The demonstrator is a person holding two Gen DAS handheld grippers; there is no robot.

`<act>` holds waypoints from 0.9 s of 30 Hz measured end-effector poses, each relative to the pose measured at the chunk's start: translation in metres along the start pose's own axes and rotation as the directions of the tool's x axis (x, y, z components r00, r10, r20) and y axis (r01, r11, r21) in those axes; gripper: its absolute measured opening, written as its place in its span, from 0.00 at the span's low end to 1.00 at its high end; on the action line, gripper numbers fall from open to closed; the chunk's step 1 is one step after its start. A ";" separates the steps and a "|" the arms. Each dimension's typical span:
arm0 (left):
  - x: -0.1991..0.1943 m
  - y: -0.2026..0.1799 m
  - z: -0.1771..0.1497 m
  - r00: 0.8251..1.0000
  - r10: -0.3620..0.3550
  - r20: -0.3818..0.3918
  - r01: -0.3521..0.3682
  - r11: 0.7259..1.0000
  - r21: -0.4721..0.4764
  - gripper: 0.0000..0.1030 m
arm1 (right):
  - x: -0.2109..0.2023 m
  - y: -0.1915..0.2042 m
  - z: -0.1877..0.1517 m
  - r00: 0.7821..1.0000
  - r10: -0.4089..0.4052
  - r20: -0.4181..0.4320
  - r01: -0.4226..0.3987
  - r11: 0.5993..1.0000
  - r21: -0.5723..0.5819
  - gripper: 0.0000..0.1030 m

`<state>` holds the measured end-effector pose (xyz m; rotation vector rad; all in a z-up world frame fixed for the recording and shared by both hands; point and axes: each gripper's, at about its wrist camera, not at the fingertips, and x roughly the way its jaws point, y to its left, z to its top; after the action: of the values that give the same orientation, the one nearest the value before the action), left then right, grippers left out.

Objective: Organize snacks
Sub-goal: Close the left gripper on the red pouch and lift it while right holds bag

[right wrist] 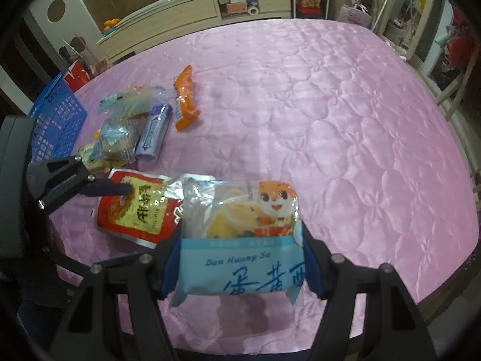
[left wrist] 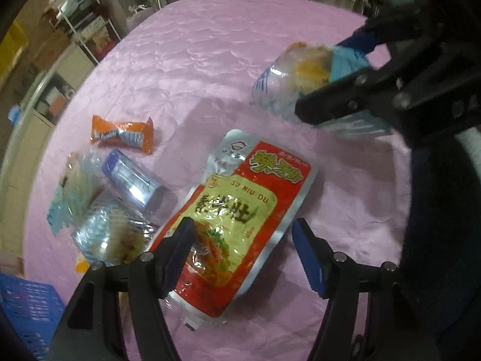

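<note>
Snacks (right wrist: 144, 120) lie heaped beside a blue basket (right wrist: 57, 114); right claw (right wrist: 242, 266) grips a pastry packet (right wrist: 240, 228), left claw (left wrist: 243, 252) gapes over a red pouch (left wrist: 240, 210).

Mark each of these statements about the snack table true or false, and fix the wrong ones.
1. The right tool grips a light blue snack packet. True.
2. The left tool is clamped on the orange wrapper. False: the orange wrapper lies apart on the pink cloth; the left tool's pads sit open on either side of the red and yellow pouch.
3. A blue basket stands at the table's edge. True.
4. The purple packet lies inside the blue basket. False: it lies on the cloth among the loose snacks.
5. The red and yellow pouch lies flat on the cloth. True.
</note>
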<state>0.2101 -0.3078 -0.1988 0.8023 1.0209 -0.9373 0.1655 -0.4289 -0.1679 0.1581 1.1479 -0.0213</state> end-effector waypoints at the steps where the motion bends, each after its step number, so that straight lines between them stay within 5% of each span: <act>1: 0.001 -0.001 0.003 1.000 0.002 0.000 -0.002 1.000 -0.005 0.62 | 0.000 -0.001 0.000 1.000 0.001 0.001 -0.001 1.000 0.004 0.69; 19: 0.011 0.035 0.029 0.997 -0.074 0.031 0.078 0.974 -0.212 0.61 | -0.005 -0.023 -0.007 1.000 0.010 0.019 -0.011 0.996 0.087 0.69; 27: -0.013 0.026 0.021 0.994 -0.069 0.087 0.089 0.963 -0.256 0.37 | -0.004 -0.026 -0.008 1.000 0.016 0.022 -0.018 0.994 0.106 0.69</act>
<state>0.2384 -0.3128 -0.1768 0.5063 1.0876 -0.8734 0.1542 -0.4535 -0.1703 0.2619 1.1252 -0.0689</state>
